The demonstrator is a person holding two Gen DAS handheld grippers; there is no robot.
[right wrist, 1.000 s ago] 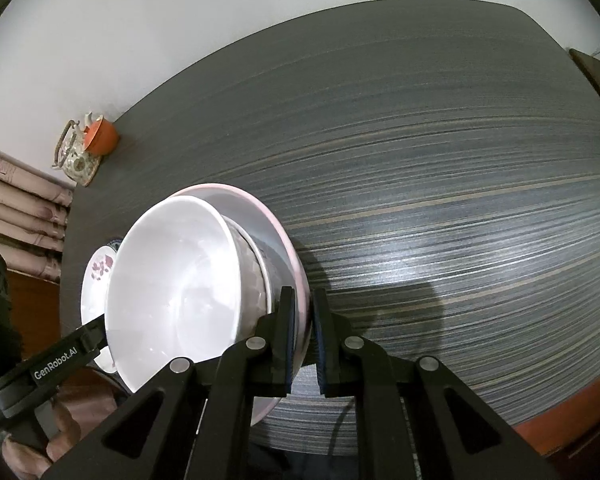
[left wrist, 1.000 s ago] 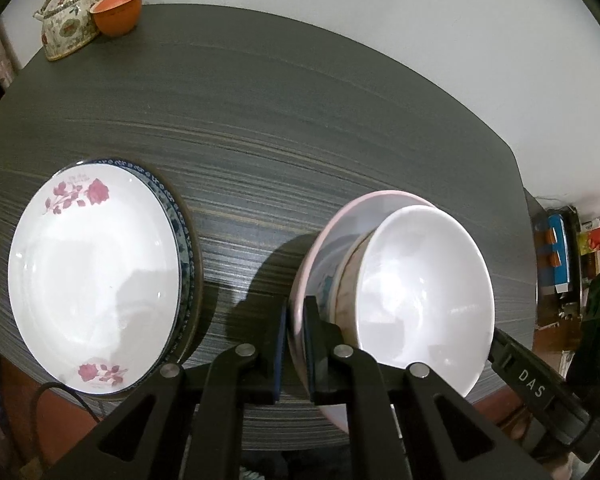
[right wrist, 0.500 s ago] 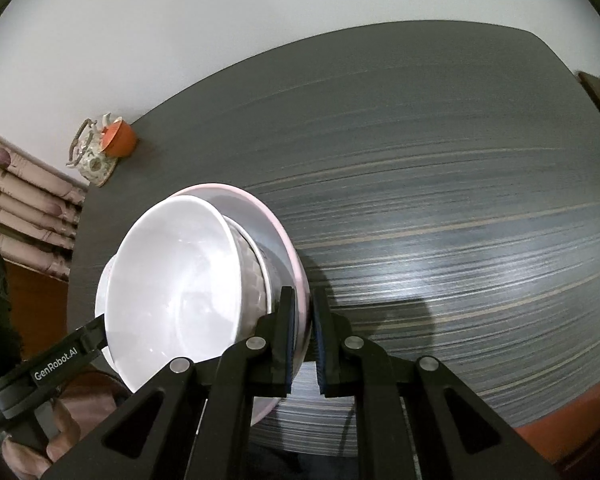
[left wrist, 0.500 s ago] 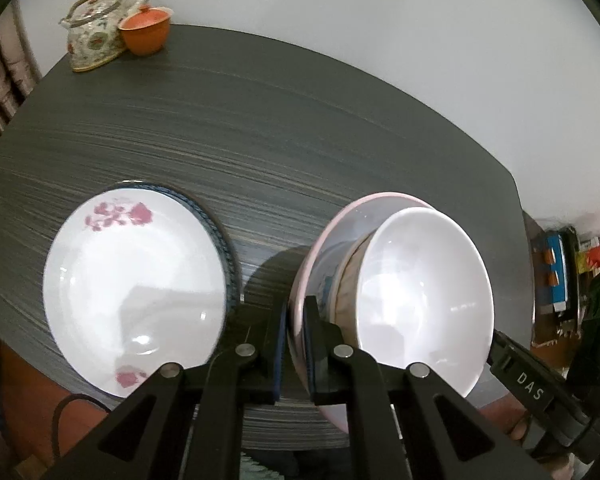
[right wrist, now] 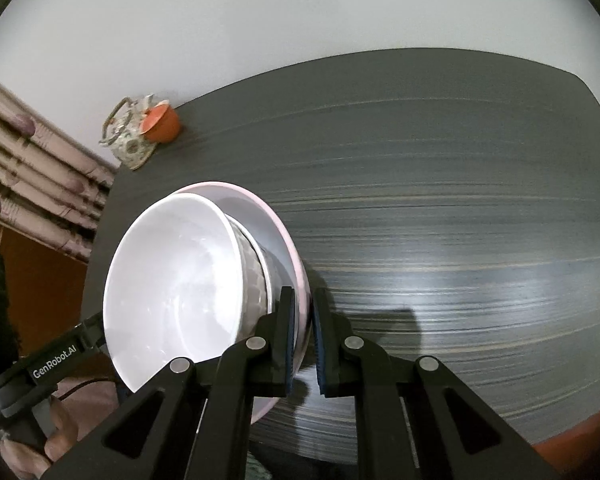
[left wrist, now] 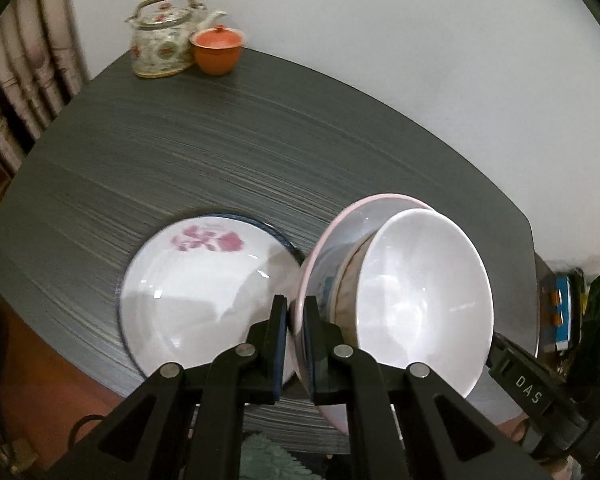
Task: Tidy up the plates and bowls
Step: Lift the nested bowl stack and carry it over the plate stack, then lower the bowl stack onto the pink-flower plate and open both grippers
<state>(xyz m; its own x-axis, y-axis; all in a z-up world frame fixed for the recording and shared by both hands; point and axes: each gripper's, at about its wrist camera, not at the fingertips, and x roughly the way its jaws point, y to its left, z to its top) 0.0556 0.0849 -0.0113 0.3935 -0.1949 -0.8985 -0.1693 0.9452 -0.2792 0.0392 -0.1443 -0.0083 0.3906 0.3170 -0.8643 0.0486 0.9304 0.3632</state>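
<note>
Dark, streak-grained surface (left wrist: 228, 152) against a pale wall. Left hand-held gripper (left wrist: 296, 344) and right hand-held gripper (right wrist: 302, 344) each pinch opposite rims of the pink plate (left wrist: 320, 248), which carries glossy white nested bowls (left wrist: 424, 304). Floral plate stack (left wrist: 204, 292) lies at nine o'clock of the load, nearer the left hand-held gripper.

Dark table (left wrist: 228, 152) w/ teapot (left wrist: 162, 36), orange cup (left wrist: 217, 54), floral plate (left wrist: 196, 296).

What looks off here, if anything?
Nothing spilled or broken. The pink plate, pinched at opposite rim edges by the left gripper and right gripper, carries two nested bowls that sit off-centre on it. Floral plate lies flat.
</note>
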